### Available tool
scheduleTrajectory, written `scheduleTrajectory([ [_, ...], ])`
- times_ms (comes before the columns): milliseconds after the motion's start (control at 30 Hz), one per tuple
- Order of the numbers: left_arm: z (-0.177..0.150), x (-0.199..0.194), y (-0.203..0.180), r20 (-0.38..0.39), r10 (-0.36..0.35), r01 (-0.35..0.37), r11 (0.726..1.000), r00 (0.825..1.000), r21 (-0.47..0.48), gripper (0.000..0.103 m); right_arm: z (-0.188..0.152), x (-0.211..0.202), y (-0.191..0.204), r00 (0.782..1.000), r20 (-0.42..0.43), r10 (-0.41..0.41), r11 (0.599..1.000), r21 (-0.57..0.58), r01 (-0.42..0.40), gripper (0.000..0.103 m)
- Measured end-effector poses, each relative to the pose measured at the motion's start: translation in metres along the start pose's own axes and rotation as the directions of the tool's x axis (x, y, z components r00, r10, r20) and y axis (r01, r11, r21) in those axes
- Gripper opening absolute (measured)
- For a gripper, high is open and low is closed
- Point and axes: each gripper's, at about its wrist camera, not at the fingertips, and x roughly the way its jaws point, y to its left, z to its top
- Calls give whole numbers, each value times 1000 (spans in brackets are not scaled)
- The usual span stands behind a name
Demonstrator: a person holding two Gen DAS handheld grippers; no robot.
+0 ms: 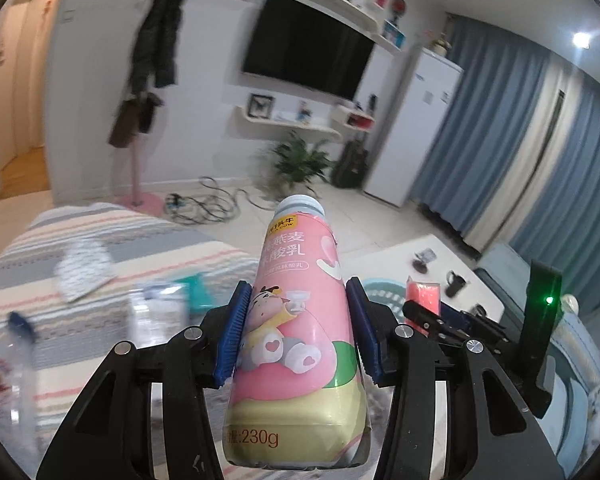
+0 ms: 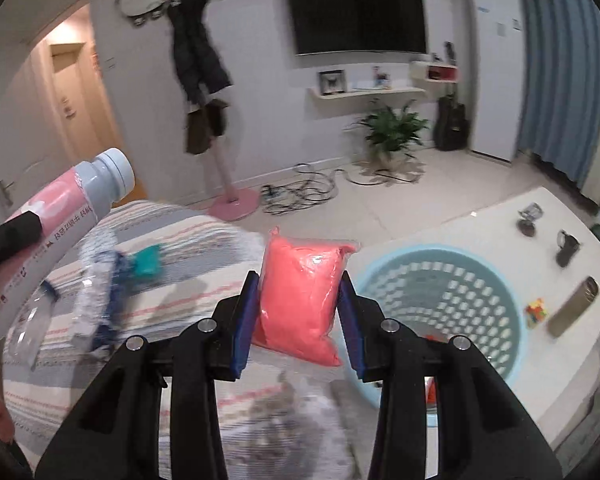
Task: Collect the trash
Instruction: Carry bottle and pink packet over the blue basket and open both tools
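Observation:
My left gripper (image 1: 298,300) is shut on a pink yogurt bottle (image 1: 296,336) with a white cap, held up above the striped bed. The bottle also shows at the left of the right wrist view (image 2: 60,216). My right gripper (image 2: 300,292) is shut on a coral-red plastic pouch (image 2: 300,296), held above the bed edge, just left of a light blue perforated basket (image 2: 440,292). The pouch (image 1: 424,294) and the right gripper show at the right of the left wrist view.
Crumpled wrappers, a teal packet (image 2: 148,266) and clear plastic bottles (image 1: 12,376) lie on the striped bedspread (image 1: 80,240). The basket stands on a white table (image 2: 500,216) with a mug (image 2: 566,246), a steel flask (image 2: 574,306) and a cube toy (image 2: 536,312). Cables lie on the floor.

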Motion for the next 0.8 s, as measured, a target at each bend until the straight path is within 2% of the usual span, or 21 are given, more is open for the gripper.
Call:
scheduleTrajectory([
  [200,-2,61,-53,-73,-59,62,997,996,45,47,-10,14,-68,997,-31,-76,993,91,78,36],
  [400,-15,126,-95,-153,-109,121,990,982,71,47,-27,32,-118,990,-83,-117,979,160,129,36],
  [633,-40,181,-127,-251,-133,159,984,959,84,47,-40,52,-144,980,-149,-136,969,187,163,36],
  [767,-47,197,-127,-278,-147,170,984,949,61,46,-44,60,-155,974,-169,-154,961,203,187,39],
  [800,-48,199,-125,-283,-155,176,983,947,50,49,-45,62,-159,973,-174,-151,959,211,187,41],
])
